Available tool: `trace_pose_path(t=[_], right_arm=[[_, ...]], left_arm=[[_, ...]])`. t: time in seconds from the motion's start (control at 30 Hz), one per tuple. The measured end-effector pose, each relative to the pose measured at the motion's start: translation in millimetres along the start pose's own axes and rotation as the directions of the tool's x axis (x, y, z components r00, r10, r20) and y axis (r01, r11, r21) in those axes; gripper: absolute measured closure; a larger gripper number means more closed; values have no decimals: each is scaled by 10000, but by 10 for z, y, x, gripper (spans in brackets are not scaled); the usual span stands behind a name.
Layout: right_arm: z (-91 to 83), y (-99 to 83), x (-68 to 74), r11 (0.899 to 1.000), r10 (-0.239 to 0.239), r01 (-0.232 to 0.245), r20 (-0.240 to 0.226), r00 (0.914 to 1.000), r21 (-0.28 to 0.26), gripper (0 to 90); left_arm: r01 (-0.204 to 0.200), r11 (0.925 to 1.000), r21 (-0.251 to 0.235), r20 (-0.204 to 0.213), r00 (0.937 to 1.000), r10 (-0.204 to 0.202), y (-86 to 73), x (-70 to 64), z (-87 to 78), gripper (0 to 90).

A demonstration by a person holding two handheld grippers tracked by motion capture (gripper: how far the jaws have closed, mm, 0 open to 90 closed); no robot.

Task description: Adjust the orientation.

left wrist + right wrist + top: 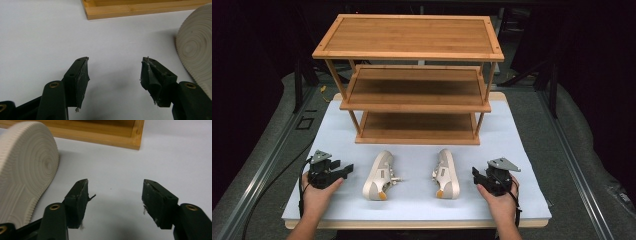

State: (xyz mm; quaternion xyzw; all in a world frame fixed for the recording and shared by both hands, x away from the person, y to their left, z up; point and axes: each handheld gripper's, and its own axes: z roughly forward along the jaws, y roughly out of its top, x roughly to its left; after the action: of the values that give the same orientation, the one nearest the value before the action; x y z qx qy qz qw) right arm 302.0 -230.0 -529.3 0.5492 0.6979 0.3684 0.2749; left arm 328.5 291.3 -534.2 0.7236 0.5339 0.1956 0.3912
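Note:
Two cream sneakers lie on their sides on the white table, soles facing outward: the left shoe (pixel 379 175) and the right shoe (pixel 446 173). Behind them stands a three-tier wooden shoe rack (pixel 412 80). My left gripper (pixel 346 170) rests left of the left shoe, open, nothing between its jaws; that shoe's ridged sole (pixel 196 52) shows at the right of the left gripper view (pixel 115 71). My right gripper (pixel 475 173) sits right of the right shoe, open and empty (pixel 115 192), with that shoe's sole (pixel 25 170) at its left.
The rack's bottom shelf edge (pixel 140 10) (pixel 100 137) lies just beyond both grippers. The white table (pixel 522 145) has bare strips on either side of the rack and in front of the shoes. Dark floor and grey rails surround the table.

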Motion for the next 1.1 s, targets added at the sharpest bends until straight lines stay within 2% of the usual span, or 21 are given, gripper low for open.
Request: trace_pose_path(t=[0.07, 0.2, 0.4, 0.63, 0.87, 0.97, 1.1], right_arm=[[-38, 6, 31, 9995, -214, 213, -24, 9998, -211, 402], [-74, 10, 78, 9979, -613, 614, 58, 9981, -204, 403], [-168, 32, 121, 9979, -390, 395, 96, 9992, -518, 415], [-233, 27, 134, 9986, -194, 198, 89, 9998, -488, 434], [-297, 16, 117, 9978, 71, -67, 49, 10000, -655, 441], [-328, 7, 122, 9966, 120, -142, -275, 9995, -817, 443], [-363, -1, 161, 9960, 28, -59, -353, 9994, -887, 450]], left_arm=[[-46, 9998, -198, 56, 10000, 47, 4, -31, -22, 394], [-40, 9992, -404, 191, 9998, 48, 8, -86, -51, 410], [-374, 9976, -590, 370, 9985, 397, 18, -150, -118, 441], [-410, 9971, -643, 545, 9975, 445, 24, -190, -181, 485], [-508, 9960, -731, 692, 9960, 559, 37, -257, -223, 492], [-579, 9953, -775, 725, 9953, 635, 49, -299, -250, 493], [-645, 9942, -859, 812, 9941, 715, 66, -343, -278, 494]])
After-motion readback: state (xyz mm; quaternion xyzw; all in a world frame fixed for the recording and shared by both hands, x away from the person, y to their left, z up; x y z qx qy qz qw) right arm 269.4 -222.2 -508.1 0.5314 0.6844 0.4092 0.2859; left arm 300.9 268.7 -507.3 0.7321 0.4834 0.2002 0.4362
